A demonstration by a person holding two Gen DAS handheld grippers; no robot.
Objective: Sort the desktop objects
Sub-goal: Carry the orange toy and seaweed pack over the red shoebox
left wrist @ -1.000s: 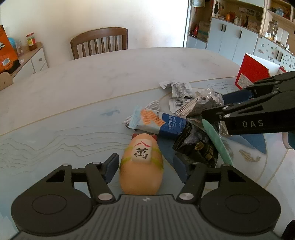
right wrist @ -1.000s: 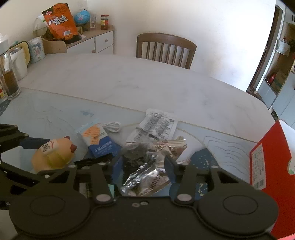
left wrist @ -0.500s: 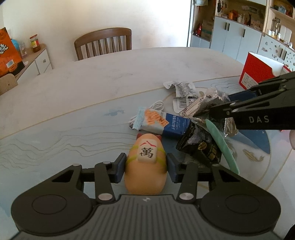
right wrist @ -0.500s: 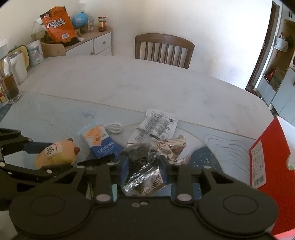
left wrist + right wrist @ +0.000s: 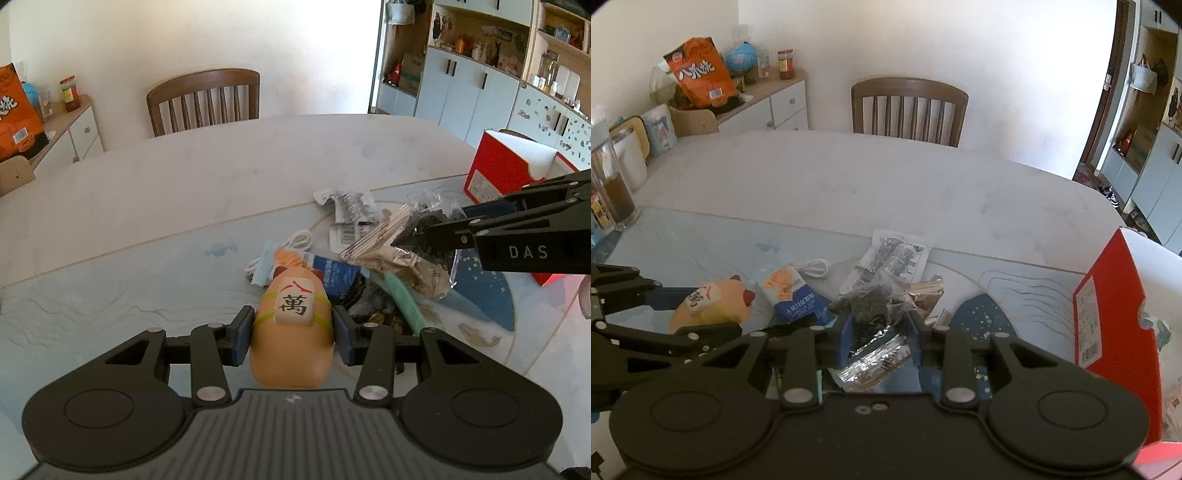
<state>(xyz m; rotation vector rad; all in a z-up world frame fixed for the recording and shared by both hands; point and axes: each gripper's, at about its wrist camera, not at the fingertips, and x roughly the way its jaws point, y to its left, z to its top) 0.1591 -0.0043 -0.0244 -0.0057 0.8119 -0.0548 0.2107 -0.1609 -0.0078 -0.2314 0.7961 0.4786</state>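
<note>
An orange pig toy (image 5: pixel 291 354) with a mahjong tile on its back sits on the table, and my left gripper (image 5: pixel 291 326) is shut on it, blue pads pressing on both flanks. The toy (image 5: pixel 701 306) also shows at the left of the right wrist view. My right gripper (image 5: pixel 879 328) has a crumpled bundle of foil and clear wrappers (image 5: pixel 877 302) between its pads. Its jaws are closing and squeeze the bundle. In the left wrist view the right gripper (image 5: pixel 424 236) comes in from the right with the bundle (image 5: pixel 399 254) held above the pile.
On the table lie a blue and orange packet (image 5: pixel 796 299), a white cable (image 5: pixel 812 266), a printed white wrapper (image 5: pixel 897 254), a black packet (image 5: pixel 369 302) and a green strip (image 5: pixel 400 295). A red box (image 5: pixel 1115 314) stands at the right, a glass jar (image 5: pixel 613 192) at the left, a chair (image 5: pixel 908 107) behind.
My left jaws closed onto the pig toy. My right jaws narrowed onto the wrapper bundle and raised it slightly off the pile.
</note>
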